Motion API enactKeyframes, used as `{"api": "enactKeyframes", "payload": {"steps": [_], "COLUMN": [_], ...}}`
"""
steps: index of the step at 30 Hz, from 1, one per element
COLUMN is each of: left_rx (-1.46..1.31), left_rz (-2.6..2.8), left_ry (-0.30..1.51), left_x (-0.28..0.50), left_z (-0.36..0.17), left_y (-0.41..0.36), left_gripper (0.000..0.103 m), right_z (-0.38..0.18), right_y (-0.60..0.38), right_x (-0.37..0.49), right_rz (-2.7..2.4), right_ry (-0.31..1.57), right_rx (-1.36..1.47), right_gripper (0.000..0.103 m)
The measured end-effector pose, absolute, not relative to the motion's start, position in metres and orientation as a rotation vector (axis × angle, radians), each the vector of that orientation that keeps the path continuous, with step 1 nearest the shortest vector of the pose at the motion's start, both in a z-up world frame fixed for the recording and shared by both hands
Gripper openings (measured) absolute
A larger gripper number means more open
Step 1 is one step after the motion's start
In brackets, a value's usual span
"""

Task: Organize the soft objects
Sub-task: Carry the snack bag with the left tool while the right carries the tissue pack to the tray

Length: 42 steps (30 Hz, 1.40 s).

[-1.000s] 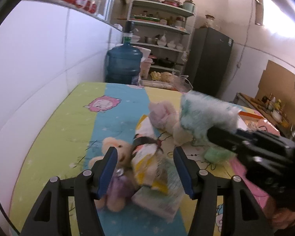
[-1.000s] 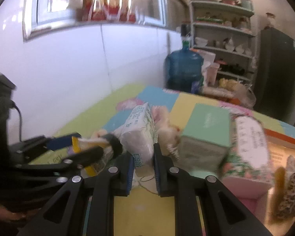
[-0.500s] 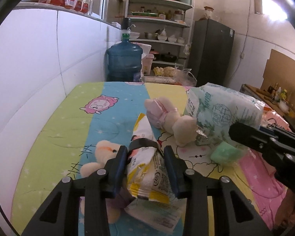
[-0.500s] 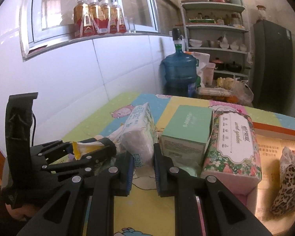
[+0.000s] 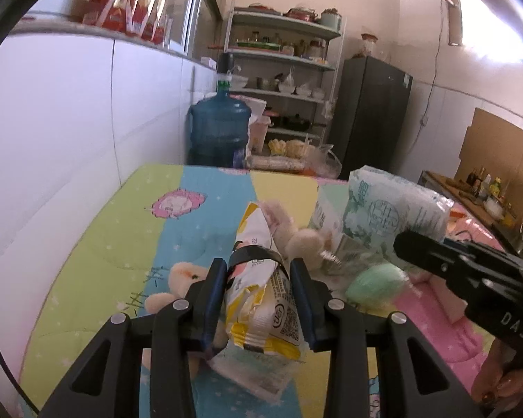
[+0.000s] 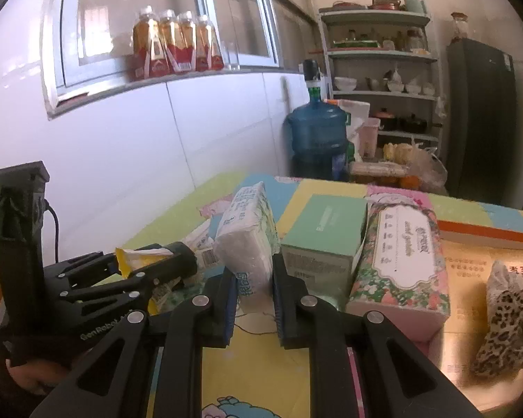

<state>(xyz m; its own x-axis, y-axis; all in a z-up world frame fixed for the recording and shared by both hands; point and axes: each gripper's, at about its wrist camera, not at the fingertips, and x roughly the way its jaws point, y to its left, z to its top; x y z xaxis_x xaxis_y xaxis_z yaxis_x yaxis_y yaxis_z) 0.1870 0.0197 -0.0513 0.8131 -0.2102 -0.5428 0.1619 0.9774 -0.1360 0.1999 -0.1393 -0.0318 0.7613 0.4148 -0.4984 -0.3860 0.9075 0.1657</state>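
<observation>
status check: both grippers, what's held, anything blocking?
Left hand-held gripper shut on yellow snack bag. Right hand-held gripper shut on tissue pack. Plush toys and tissue boxes crowd close.

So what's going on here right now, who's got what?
A person holds a gripper in each hand over a table with a cartoon-print cover. The left gripper is shut on a yellow snack bag, held above a plush bear. The right gripper is shut on a tissue pack, just left of a green box and a floral tissue box. A pink plush lies further back.
</observation>
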Motion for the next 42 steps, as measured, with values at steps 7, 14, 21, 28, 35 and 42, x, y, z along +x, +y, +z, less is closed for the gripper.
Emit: {"api": "enactKeyframes", "payload": {"steps": [7,14,21,28,35,42], "left_rx": [-0.067,-0.063,-0.048,-0.040,-0.033,-0.027], "left_rz": [-0.220,-0.260,-0.333,-0.399,-0.437,-0.457], "left_ry": [0.524,0.489,0.472,0.460,0.464,0.496], "left_x": [0.170,0.162,0.159,0.160,0.162,0.168], "left_z": [-0.025,-0.009,-0.001,0.003,0.002,-0.009], "left_y": [0.003,-0.025,-0.069,-0.114,-0.156,-0.192], "left_gripper": [0.038,0.038,0.038,0.038,0.038,0.038], "right_z": [-0.017,-0.006,0.000,0.004,0.003,-0.007], "right_y": [-0.152,-0.178,-0.220,-0.271,-0.316,-0.359], "right_x": [0.182,0.166,0.151,0.138,0.129,0.123], "right_rz": [0.420,0.376,0.299,0.209,0.139,0.084], "right_ry": [0.504,0.470,0.448,0.429,0.416,0.419], "right_rx": [0.057,0.068,0.086,0.108,0.131,0.160], "right_gripper": [0.018,0.018,0.018,0.018,0.018,0.018]}}
